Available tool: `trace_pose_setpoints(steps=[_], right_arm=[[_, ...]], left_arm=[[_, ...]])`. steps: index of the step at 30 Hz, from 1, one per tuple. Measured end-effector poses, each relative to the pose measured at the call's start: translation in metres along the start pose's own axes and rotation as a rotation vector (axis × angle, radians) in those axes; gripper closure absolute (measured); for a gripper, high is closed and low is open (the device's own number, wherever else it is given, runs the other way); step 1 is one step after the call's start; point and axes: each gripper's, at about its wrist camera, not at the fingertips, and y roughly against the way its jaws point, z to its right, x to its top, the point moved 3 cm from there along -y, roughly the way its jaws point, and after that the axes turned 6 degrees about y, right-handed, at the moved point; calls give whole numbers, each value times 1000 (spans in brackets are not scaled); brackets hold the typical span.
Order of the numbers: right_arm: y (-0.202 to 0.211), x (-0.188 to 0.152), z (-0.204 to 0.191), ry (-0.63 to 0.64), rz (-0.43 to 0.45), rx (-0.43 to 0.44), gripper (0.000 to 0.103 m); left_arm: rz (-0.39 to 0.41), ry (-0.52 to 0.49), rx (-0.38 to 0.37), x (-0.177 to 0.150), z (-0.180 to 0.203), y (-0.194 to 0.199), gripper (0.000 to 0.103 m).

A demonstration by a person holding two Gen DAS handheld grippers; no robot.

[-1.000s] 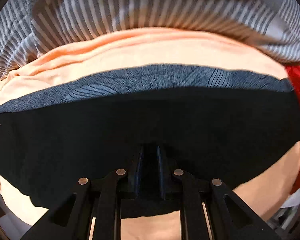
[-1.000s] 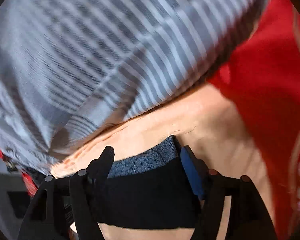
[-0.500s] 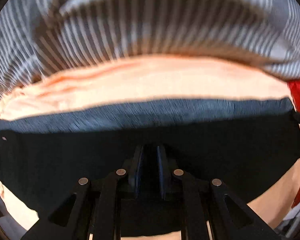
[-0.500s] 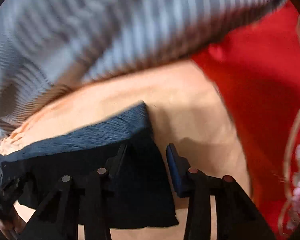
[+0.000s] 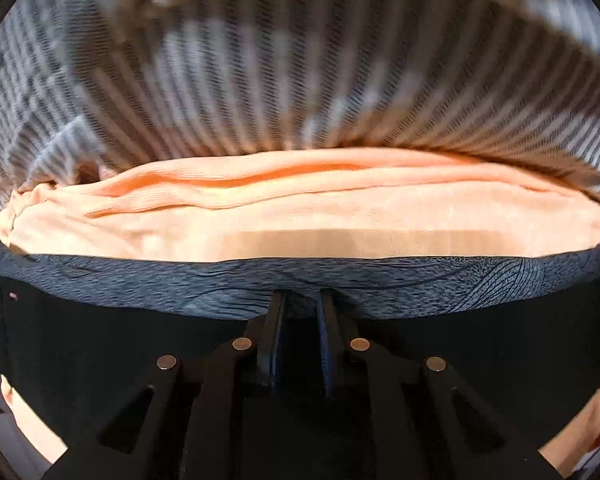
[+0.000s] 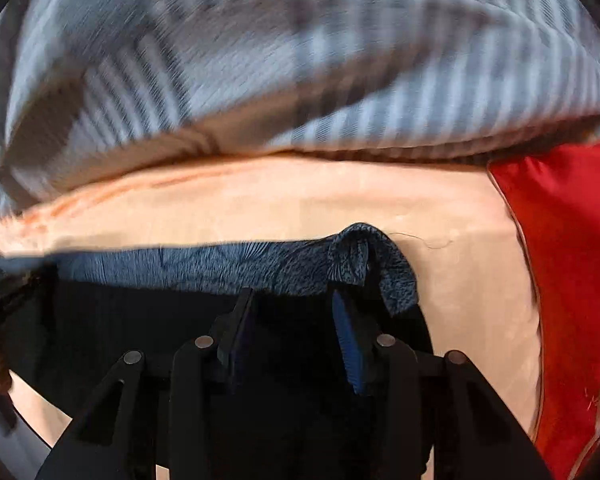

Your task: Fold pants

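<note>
Left cam first: my left claw (image 5: 299, 308) has slid forward on the black pants (image 5: 100, 344) since a second ago. Back then the tips sat in the plain black fabric, now they're right at the heathered blue-grey waistband (image 5: 440, 284), nearly closed, pinching a fold of the fabric between the pads. The band runs straight across just ahead of my fingers. The peach sheet (image 5: 300, 220) beyond it shows more wrinkles than before, and the grey striped cloth (image 5: 300, 80) past that fills the whole top, blurry.

Right cam: bigger change here. My right claw (image 6: 292, 304) was wide open around the corner of the pants (image 6: 140, 320) a second ago; the jaws have just been closing and now sit partway closed with black fabric between them, though I can't tell if the pads really bite. The waistband's end (image 6: 364, 260) is bunched up into a little hump just ahead of my right-side finger. The view has also rolled, so the band runs level now.

Everything lies on that peach sheet (image 6: 460, 280). Red fabric with pale piping (image 6: 572, 260) is off to the right, striped cloth (image 6: 300, 80) up top.
</note>
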Motion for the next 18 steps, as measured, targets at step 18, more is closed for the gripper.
trace_pose_setpoints(steps=[18], right_arm=[[41,-24,-137,-6,26,279,50]], left_arm=[[-33,-97,84,-19,-188,21,86]])
